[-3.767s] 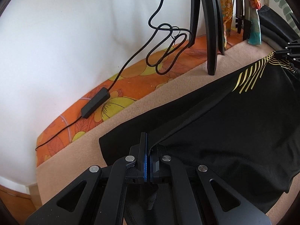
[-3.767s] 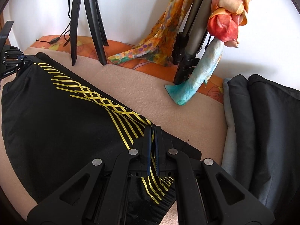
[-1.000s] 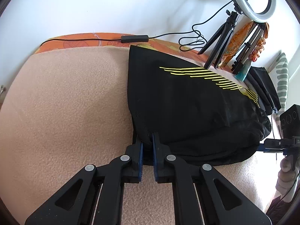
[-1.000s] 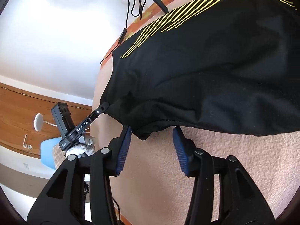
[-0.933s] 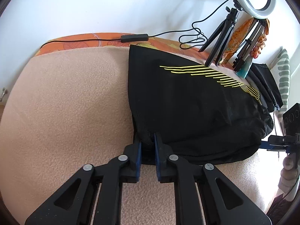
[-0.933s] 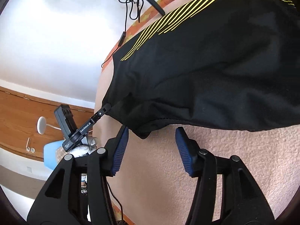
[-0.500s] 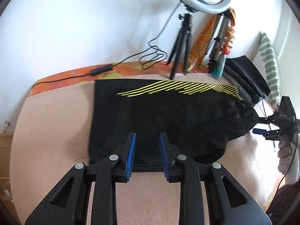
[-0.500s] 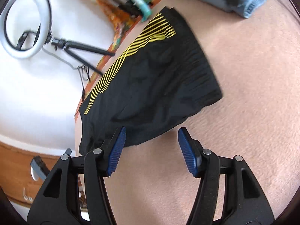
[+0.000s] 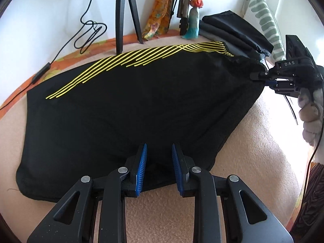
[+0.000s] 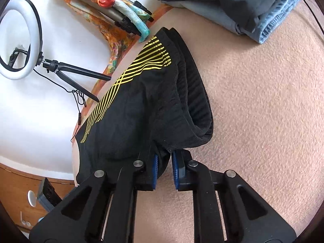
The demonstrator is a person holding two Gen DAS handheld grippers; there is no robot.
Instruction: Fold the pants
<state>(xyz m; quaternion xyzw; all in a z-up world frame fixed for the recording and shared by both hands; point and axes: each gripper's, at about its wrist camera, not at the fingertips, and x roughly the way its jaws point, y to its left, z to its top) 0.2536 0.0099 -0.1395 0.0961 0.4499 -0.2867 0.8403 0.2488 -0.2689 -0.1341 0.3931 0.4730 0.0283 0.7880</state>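
- pants (image 9: 141, 101): the near hem lies under and between the left gripper (image 9: 159, 168) fingers, which stand apart, blue pads clear of the cloth.
- the right gripper (image 10: 164, 170) jaws are closing, a bunch of waistband between them, pads almost on it.
- the black cloth spreads flat over the beige blanket (image 9: 253, 151), yellow stripes at its far edge.
- beyond stand a tripod (image 9: 123, 12) and a pile of folded clothes (image 10: 243, 2).

The pants (image 9: 141, 101) are showing as matt black cloth, smooth on the leg and ribbed at the waistband (image 10: 194, 101), with slightly glossy yellow printed stripes (image 9: 141, 58). The blanket (image 10: 263, 121) underneath is looking like nubby peach fleece. The gripper pads (image 9: 141, 168) are appearing as ridged blue rubber on matt black plastic.
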